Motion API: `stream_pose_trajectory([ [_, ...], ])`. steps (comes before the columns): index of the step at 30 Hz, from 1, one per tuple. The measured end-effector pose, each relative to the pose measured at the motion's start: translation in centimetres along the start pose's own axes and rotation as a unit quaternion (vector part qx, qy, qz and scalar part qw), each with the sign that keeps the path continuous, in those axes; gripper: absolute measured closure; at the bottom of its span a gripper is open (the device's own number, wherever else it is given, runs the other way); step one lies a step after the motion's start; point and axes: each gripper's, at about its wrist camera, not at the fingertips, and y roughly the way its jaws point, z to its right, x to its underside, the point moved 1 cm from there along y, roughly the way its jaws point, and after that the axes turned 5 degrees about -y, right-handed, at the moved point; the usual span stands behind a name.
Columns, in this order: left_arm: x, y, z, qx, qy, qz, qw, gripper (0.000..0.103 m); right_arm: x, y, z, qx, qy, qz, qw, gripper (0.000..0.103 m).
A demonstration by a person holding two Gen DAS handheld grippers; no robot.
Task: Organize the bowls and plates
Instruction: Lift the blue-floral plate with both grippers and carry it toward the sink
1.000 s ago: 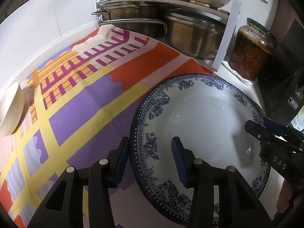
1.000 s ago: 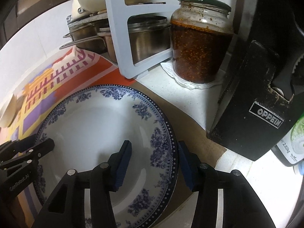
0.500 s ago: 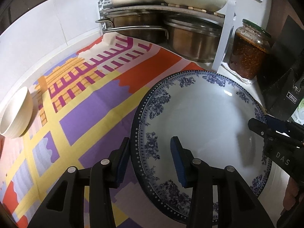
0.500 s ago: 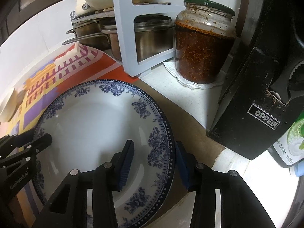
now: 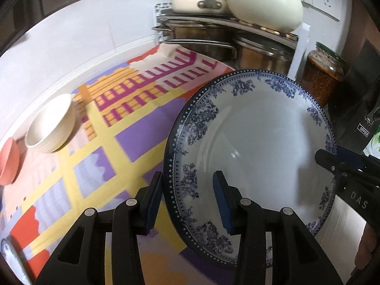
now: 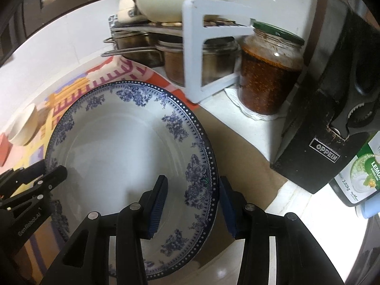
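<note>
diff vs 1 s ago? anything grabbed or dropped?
The plate has been lifted off the cloth, its far edge now tilted up; both cameras rose with it. Nothing grabbed or released: the left gripper and right gripper straddle opposite rims with the same jaw gap as before. The white bowl has not moved; a pink bowl has come into view beside it.
</note>
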Motion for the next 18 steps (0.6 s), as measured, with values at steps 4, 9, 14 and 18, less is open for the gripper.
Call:
stream_pose_trajectory([
  [4, 0.3, -1.2, -1.4, -0.007, -0.018, -0.001, 0.9998, 0.061, -0.4, -0.5, -0.9, -0.012, 0.003, -0.004, 1.0, 0.062],
  [9, 0.6, -2.6, -2.9, -0.017, -0.033, -0.001, 0.9993, 0.061, -1.0, -1.5, -2.5, -0.02, -0.007, -0.003, 1.0, 0.062],
  [14, 1.1, -4.1, -4.4, -0.025, -0.048, 0.003, 0.9985, 0.061, -1.4, -2.4, -3.9, -0.03, -0.015, -0.003, 0.999, 0.062],
  [18, 1.8, -5.3, -6.0, -0.034, -0.062, 0.006, 0.9975, 0.061, -1.5, -3.2, -5.2, -0.035, -0.026, -0.003, 0.999, 0.062],
])
